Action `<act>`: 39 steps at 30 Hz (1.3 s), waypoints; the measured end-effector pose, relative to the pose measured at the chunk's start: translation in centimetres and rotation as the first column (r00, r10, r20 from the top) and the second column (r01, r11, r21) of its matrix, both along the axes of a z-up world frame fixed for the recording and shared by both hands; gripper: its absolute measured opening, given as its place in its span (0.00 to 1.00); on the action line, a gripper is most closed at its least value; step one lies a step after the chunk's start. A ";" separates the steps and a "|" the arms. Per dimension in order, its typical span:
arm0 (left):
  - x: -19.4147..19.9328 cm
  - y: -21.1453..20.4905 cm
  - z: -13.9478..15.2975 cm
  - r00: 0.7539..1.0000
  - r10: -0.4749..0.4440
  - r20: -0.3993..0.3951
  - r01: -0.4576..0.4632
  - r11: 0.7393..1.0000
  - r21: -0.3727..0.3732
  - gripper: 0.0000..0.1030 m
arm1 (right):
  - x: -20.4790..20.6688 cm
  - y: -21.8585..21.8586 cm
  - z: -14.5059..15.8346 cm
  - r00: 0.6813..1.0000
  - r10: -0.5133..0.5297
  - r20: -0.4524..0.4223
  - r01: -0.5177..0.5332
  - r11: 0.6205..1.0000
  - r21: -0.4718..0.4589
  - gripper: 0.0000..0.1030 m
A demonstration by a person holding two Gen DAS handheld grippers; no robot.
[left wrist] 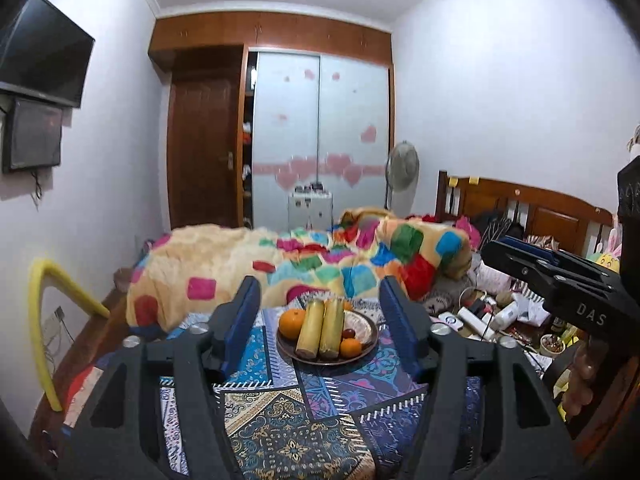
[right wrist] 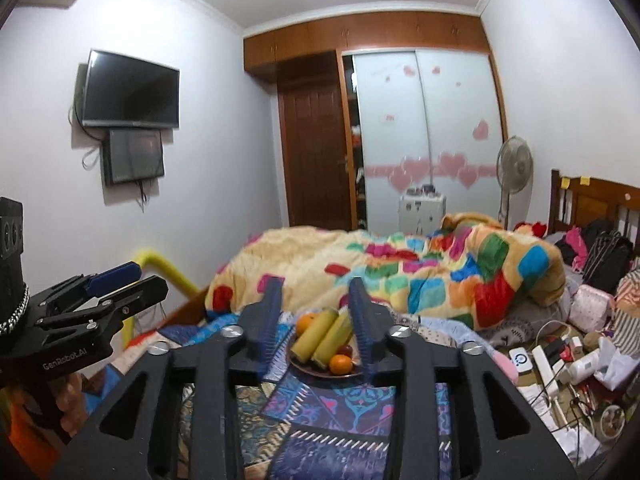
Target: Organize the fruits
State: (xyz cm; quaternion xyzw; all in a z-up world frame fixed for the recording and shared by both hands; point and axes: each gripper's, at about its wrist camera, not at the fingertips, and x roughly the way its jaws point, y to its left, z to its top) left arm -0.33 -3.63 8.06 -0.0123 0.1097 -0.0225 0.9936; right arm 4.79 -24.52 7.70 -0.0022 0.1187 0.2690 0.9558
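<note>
A round brown plate [left wrist: 370, 347] is being carried by a patterned blue patchwork cloth [left wrist: 320, 408] spread over the near end of the bed, and the fruit is lying on it. Two yellow corn cobs [left wrist: 322, 330] are lying side by side across the plate's middle, with one orange [left wrist: 292, 322] at their far left, a second orange [left wrist: 351, 347] at their near right, and a small dark red fruit [left wrist: 349, 333] just beyond that one.

The left claw [left wrist: 320, 320] is being held wide apart and empty, short of the plate, which is being framed between its blue-padded fingers [left wrist: 242, 316]. The right claw [right wrist: 318, 320] is being held at a moderate spread, also empty and short of the plate; in the left wrist view it is being seen at the right edge.

Beyond the cloth, a bright checked blanket [left wrist: 320, 260] is heaped across the bed. A wooden headboard [left wrist: 532, 208] is standing at the far right, with clutter of cables and bottles [left wrist: 484, 316] beside the cloth. On the left wall a television [right wrist: 130, 88] is mounted above a smaller screen [right wrist: 135, 155]. At the far end, a wardrobe with sliding doors decorated with pink hearts [left wrist: 320, 136] is standing next to a brown wooden door [left wrist: 202, 152], and a pedestal fan [left wrist: 402, 170] is placed to the right. A yellow padded rail [left wrist: 44, 320] is curving at the near left.
</note>
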 end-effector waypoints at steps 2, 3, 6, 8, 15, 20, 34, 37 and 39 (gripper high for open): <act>-1.7 -0.4 0.5 1.000 0.005 0.031 -0.006 1.000 0.012 0.67 | -1.2 -0.3 0.3 1.000 -0.012 0.026 0.011 1.000 0.007 0.44; -2.3 -0.6 0.6 0.999 0.006 0.039 -0.007 1.000 0.018 0.69 | -1.7 -0.3 0.4 0.999 -0.018 0.039 0.018 1.000 0.006 0.49; -3.7 -1.0 0.8 0.999 0.005 0.051 -0.006 1.000 0.020 0.78 | -3.2 -0.4 0.6 0.997 -0.037 0.070 0.036 0.999 0.006 0.62; -4.2 -1.1 0.9 0.998 0.008 0.060 -0.009 1.000 0.019 0.83 | -3.8 -0.5 0.6 0.995 -0.053 0.087 0.053 0.999 0.006 0.71; -5.4 -1.3 0.9 0.997 0.019 0.077 -0.021 0.999 0.024 0.96 | -4.8 -1.2 0.4 0.987 -0.107 0.116 0.107 0.994 0.012 0.98; -5.7 -1.4 0.6 0.996 0.023 0.082 -0.025 0.999 0.024 0.98 | -5.5 -1.4 0.3 0.983 -0.123 0.135 0.124 0.992 0.003 1.00; -6.0 -1.4 0.6 0.996 0.025 0.082 -0.027 0.999 0.019 0.99 | -6.7 -1.1 0.0 0.980 -0.127 0.152 0.129 0.992 -0.005 1.00; -6.1 -1.5 0.6 0.996 0.026 0.082 -0.028 0.999 0.020 0.99 | -6.7 -1.1 0.1 0.980 -0.127 0.153 0.129 0.992 -0.003 1.00; -6.1 -1.5 0.6 0.996 0.025 0.082 -0.027 0.999 0.018 0.99 | -6.6 -1.1 0.1 0.980 -0.127 0.151 0.129 0.992 -0.002 1.00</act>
